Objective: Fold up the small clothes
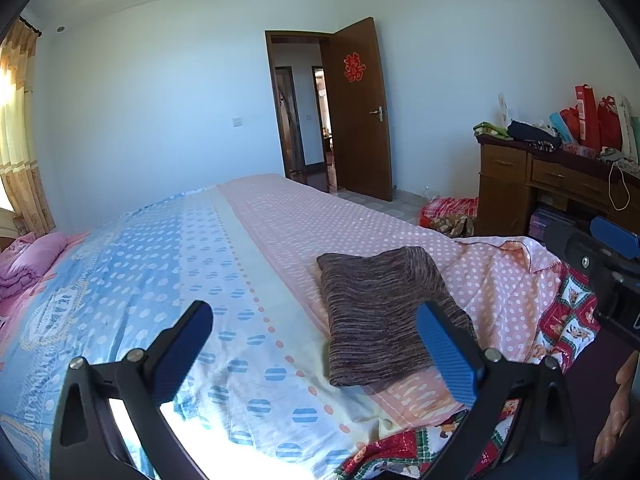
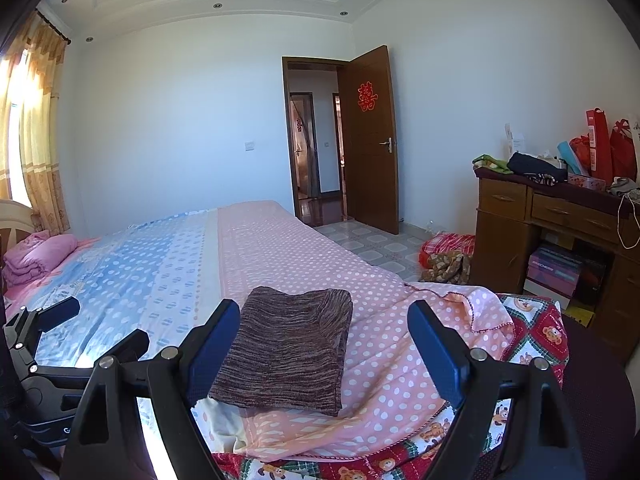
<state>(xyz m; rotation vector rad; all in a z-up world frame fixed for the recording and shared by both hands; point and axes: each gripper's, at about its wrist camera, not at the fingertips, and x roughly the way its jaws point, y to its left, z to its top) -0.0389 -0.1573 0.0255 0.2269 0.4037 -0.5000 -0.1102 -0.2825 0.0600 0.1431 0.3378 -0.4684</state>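
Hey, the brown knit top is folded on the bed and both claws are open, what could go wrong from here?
1. The folded brown knit top lies on loose, wrinkled pink dotted sheet; a grab may catch the sheet too.
2. Gripping only the top layer could undo the fold.
3. The left claw and right claw sit close together and might collide.

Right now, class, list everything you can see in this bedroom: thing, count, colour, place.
folded knit garment: one, brown-maroon, on the pink part of the sheet
bed sheet: one, blue and pink with dots, over the bed
cartoon blanket: one, red checked, bed's near corner
pink quilt: one, folded, far left
door: one, brown, open
desk: one, brown, right wall, cluttered
red bags: several, on desk
curtain: one, yellow, left
left tool: open, empty
right tool: open, empty
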